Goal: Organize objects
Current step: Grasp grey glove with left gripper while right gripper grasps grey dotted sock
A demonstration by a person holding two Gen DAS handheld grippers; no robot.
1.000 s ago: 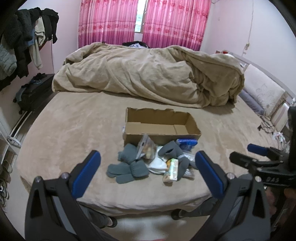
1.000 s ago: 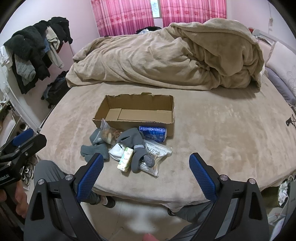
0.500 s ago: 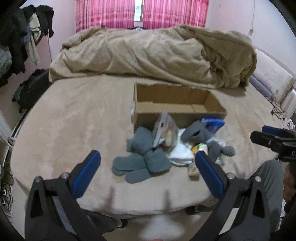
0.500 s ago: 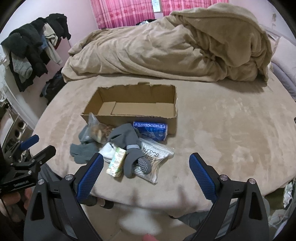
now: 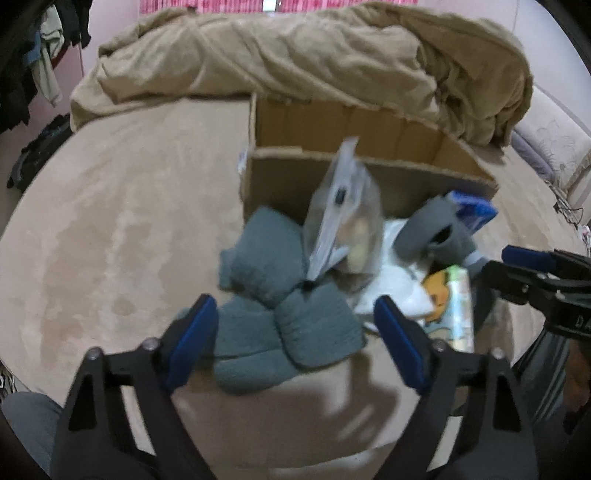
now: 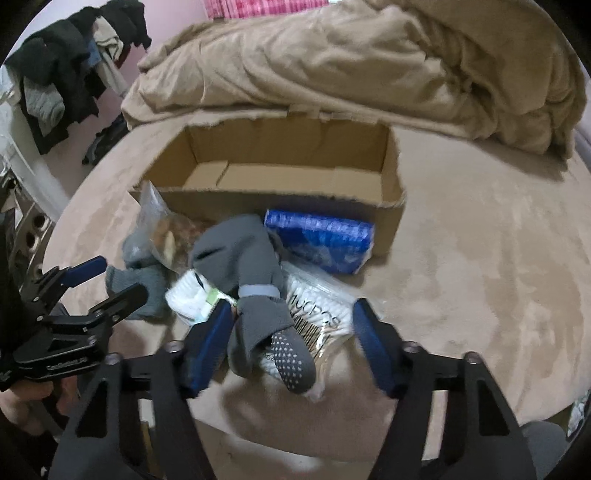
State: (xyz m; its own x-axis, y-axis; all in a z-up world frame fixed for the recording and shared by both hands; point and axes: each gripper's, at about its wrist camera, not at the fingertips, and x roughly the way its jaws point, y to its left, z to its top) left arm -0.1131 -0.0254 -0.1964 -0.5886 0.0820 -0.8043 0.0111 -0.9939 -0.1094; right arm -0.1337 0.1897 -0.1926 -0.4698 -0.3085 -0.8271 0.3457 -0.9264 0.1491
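I'm seeing dim, flat indoor light, with the only bright patch at the pink curtains (image 5: 258, 4) on the top edge. Both fisheye views smear with motion blur, worst over the pile by the bed's (image 5: 110, 221) near edge. Soft shadows fall there. Corners vignette black and straight lines bow.

Motion-blurred clear snack bag (image 5: 345, 218), juice carton (image 5: 456, 306) half hidden, curtains (image 6: 266, 5) cut off.

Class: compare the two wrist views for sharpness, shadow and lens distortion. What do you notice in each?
Left wrist view: motion-blurred, worst on the clear bag; a gripper shadow falls across the bed. Right wrist view: sharper, the grey sock fairly crisp. Both: fisheye bends the cardboard box and darkens the corners.
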